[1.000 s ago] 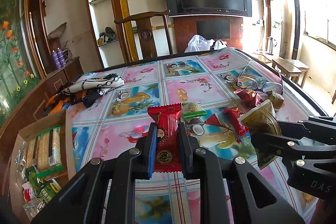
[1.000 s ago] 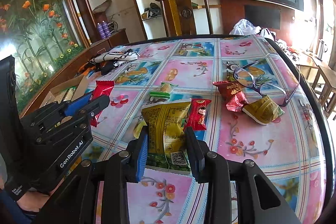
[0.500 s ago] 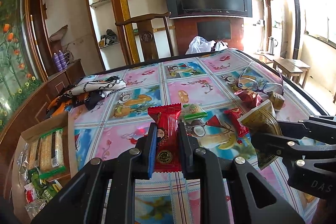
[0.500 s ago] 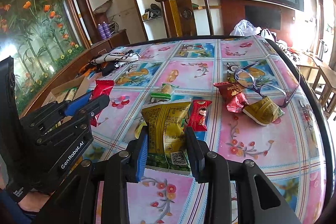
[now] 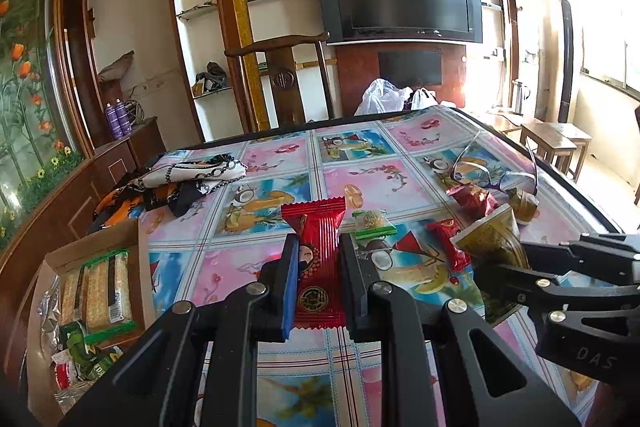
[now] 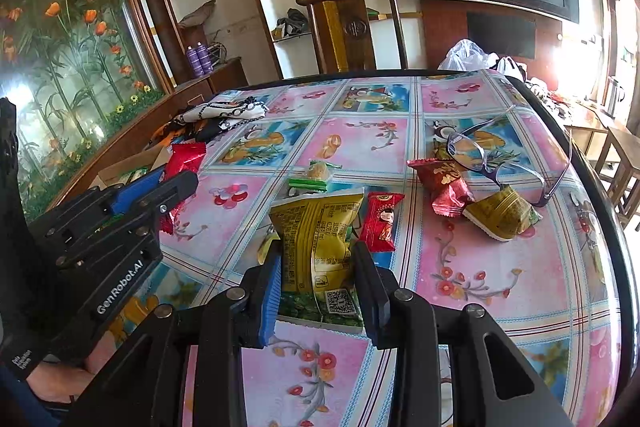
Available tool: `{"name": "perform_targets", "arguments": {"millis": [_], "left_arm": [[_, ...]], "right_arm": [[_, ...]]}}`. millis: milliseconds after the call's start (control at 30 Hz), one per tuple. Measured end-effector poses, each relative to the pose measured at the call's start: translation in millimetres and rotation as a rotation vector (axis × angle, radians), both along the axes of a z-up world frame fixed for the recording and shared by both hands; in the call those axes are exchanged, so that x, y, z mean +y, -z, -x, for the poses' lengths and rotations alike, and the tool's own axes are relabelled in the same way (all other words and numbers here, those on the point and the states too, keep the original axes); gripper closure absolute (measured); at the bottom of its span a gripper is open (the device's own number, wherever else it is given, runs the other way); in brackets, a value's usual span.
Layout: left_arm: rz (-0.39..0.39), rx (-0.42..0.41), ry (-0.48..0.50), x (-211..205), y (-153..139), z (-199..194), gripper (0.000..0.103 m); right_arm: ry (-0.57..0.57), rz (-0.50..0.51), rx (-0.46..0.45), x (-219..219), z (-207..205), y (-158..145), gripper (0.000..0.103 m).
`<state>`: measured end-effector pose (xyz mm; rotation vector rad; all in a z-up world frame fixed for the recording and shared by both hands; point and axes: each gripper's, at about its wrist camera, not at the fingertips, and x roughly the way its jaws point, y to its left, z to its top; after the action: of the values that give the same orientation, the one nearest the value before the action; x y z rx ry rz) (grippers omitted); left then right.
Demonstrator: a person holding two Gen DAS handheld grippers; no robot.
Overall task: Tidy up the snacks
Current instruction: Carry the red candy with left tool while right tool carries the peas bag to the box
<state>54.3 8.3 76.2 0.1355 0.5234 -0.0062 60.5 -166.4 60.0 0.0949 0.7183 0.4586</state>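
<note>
- Red wrapped snack (image 5: 318,267) clamped upright in left claw (image 5: 319,281), lifted off the table (image 5: 384,183); likely bound for the cardboard box (image 5: 136,267) at the table's left edge.
- Yellow snack bag (image 6: 318,247) clamped in right claw (image 6: 316,285), also raised.
- Glossy patterned tablecloth; remaining snacks and glasses (image 6: 500,163) toward the right edge. Television and shelves behind.

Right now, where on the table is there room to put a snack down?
Bare cloth lies on the table in front of the gold packet, and far beyond the glasses. The middle, around the small red packet, is crowded.
</note>
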Motion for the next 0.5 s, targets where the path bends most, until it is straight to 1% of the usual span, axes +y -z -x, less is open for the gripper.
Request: {"name": "perform_targets", "arguments": {"millis": [200,333,433,500], "left_arm": [[0.036,-0.026,-0.012,15,-15,6,0.085],[0.081,-0.032,-0.032,37,-28,12,0.085],[0.084,-0.036,-0.066,58,-35,13,0.085],[0.101,-0.028,-0.095,78,-37,11,0.085]], "right_arm": [[-0.002,-0.002,-0.001,0,0,-1,0.067],[-0.018,-0.014,-0.003,3,1,-2,0.067],[-0.042,-0.027,0.002,10,4,-2,0.067],[-0.059,-0.039,0.012,15,5,-1,0.067]]}}
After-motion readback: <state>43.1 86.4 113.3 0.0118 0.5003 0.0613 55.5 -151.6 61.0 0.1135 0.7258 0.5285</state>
